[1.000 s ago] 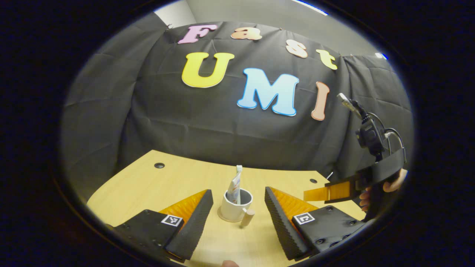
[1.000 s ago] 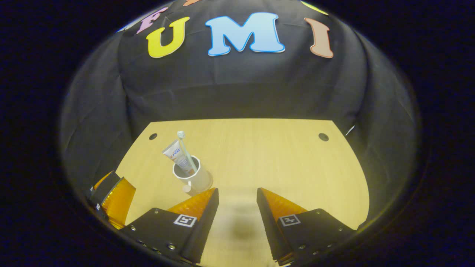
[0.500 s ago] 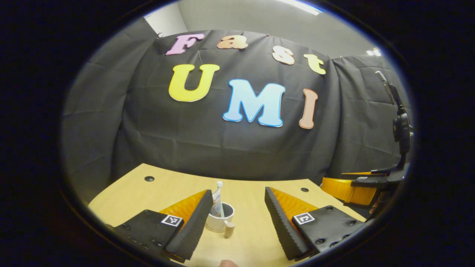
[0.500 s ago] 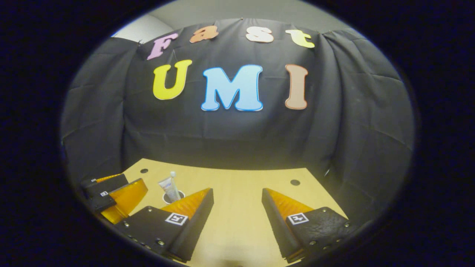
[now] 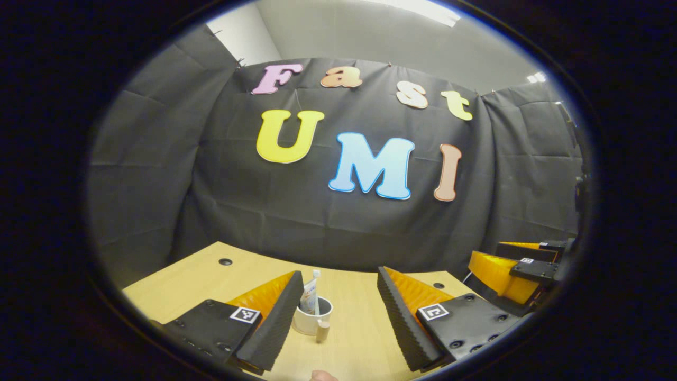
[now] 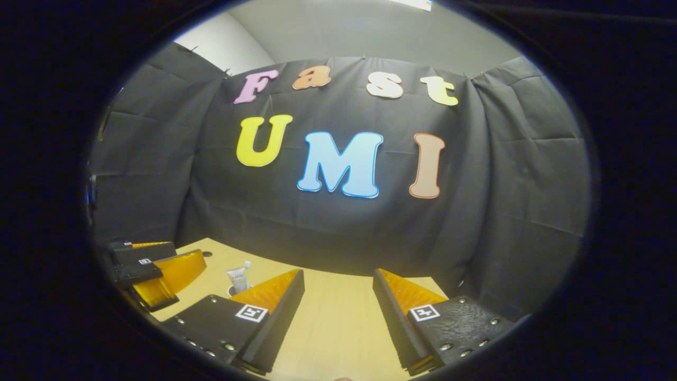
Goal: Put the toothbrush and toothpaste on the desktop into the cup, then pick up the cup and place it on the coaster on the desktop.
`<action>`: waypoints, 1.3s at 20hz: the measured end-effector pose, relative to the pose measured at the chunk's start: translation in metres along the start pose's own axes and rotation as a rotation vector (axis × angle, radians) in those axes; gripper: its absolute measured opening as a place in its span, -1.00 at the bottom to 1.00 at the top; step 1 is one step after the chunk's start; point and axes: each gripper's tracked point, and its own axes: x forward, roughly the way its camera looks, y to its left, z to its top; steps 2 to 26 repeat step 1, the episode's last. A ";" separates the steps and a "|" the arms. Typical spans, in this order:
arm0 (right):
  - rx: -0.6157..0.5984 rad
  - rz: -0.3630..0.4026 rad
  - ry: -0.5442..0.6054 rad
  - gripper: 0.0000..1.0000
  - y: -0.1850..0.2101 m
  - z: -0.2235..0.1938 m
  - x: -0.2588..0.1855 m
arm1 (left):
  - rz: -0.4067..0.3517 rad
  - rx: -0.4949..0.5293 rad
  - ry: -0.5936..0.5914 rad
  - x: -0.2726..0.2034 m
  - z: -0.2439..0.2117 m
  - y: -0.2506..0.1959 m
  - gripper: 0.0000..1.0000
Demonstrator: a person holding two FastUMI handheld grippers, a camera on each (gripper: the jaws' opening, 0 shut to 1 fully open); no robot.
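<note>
A white cup (image 5: 308, 321) with a wooden handle (image 5: 322, 333) stands upright on the wooden desktop (image 5: 359, 344). The toothpaste tube (image 5: 308, 296) and the toothbrush (image 5: 316, 286) stick up out of it. My left gripper (image 5: 339, 274) is open, well back from the cup, which sits just beside its left finger. Whether a coaster lies under the cup I cannot tell. In the right gripper view the toothpaste tube (image 6: 237, 278) and the cup's rim (image 6: 231, 290) peek from behind the left finger of my right gripper (image 6: 338, 272), which is open with nothing between its fingers.
Each gripper appears in the other's view: the right gripper (image 5: 510, 267) at the far right, the left gripper (image 6: 153, 270) at the far left. Cable holes (image 5: 225, 261) mark the desktop's back corners. The black cloth wall rises behind the desktop's far edge.
Both grippers have pulled back from the cup and tilted upward, so the cup looks smaller and lower. Both stayed open. The cup with its contents has not moved.
</note>
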 end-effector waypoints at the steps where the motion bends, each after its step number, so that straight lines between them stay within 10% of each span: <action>1: -0.004 -0.002 -0.005 0.64 0.000 0.002 -0.001 | 0.005 -0.006 -0.004 -0.001 0.003 0.001 0.85; 26: -0.004 -0.002 -0.005 0.64 0.000 0.002 -0.001 | 0.005 -0.006 -0.004 -0.001 0.003 0.001 0.85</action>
